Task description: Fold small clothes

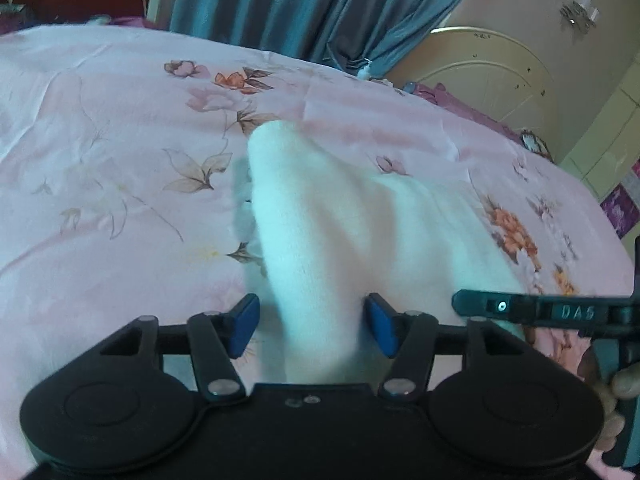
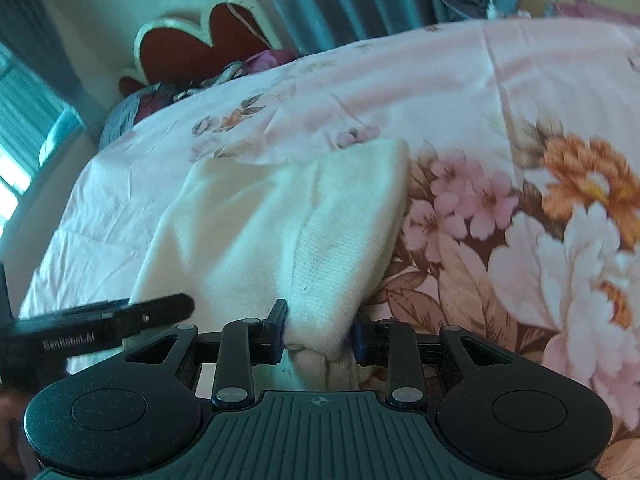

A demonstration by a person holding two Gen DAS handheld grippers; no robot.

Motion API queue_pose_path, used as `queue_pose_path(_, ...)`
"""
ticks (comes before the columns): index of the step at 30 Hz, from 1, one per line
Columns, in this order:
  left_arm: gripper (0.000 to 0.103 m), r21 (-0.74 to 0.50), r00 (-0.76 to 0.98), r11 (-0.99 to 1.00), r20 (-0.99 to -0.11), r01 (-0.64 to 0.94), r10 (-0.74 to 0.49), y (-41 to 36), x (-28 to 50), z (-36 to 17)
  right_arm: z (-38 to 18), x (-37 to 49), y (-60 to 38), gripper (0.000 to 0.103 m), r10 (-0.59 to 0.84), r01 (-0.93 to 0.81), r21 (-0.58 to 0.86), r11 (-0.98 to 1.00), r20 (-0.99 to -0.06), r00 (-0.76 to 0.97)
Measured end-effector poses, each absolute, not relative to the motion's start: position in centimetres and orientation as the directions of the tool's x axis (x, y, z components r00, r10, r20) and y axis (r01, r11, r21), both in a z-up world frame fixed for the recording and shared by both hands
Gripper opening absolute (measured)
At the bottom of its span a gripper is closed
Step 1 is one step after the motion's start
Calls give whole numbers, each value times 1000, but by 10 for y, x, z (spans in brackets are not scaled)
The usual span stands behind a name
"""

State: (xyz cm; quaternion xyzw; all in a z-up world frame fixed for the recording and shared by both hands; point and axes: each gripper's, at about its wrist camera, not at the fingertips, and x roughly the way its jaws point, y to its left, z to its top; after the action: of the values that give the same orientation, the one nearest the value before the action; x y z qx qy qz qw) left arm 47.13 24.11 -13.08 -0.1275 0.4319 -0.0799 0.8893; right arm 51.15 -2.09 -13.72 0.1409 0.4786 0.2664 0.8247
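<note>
Right wrist view: a white knitted garment is seen lying on the floral bedsheet, its near edge clamped by the right gripper. The left gripper straddles a raised fold, jaws apart. Folding is judged barely begun; nothing obstructs, curtains well apart.

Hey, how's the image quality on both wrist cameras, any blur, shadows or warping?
Left wrist view: the white garment is soft with motion blur, casting a faint shadow to its left on the floral bedsheet; fisheye bows the bed's edge. Right wrist view: sharper near the right gripper, knit ribbing readable; bright window glare at far left; bluish cast in both.
</note>
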Motion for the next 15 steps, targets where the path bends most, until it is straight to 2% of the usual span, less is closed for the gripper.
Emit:
queue_pose_path(2,62,-305,612,952,-747,31,-259,243,471,-130,-136,512,-21,34,573,-311,482,819,-715,400)
queue_pose_path(3,68,-316,610,948,-747,25,-265,246,471,-130,-135,512,-23,37,573,-309,483,819,-715,401)
queue_pose_path(4,72,-332,611,943,-744,15,-271,252,470,-128,-133,513,-28,48,562,-297,477,827,-716,414)
queue_pose_path(5,73,-337,619,941,-740,0,-264,258,467,-125,-127,511,-35,54,535,-281,455,845,-712,455)
queue_pose_path(7,68,-339,675,940,-701,-31,-231,270,460,-111,-113,508,-47,56,530,-281,452,847,-669,521)
queue_pose_path(8,66,-346,705,938,-671,-27,-228,276,458,-103,-107,510,-51,56,535,-286,456,843,-651,539)
queue_pose_path(9,54,-351,721,936,-652,-14,-233,278,460,-96,-101,514,-51,56,540,-297,456,839,-637,550)
queue_pose_path(10,50,-350,732,937,-636,7,-243,277,466,-90,-97,519,-48,51,545,-313,450,837,-629,554)
queue_pose_path(11,50,-339,736,940,-628,35,-253,274,473,-86,-95,526,-41,42,547,-330,438,836,-629,552)
queue_pose_path(13,49,-298,727,950,-632,90,-267,261,492,-82,-95,541,-24,37,540,-354,409,841,-647,538)
queue_pose_path(15,41,-262,700,957,-659,127,-274,248,511,-88,-102,553,-8,27,519,-375,365,852,-679,520)
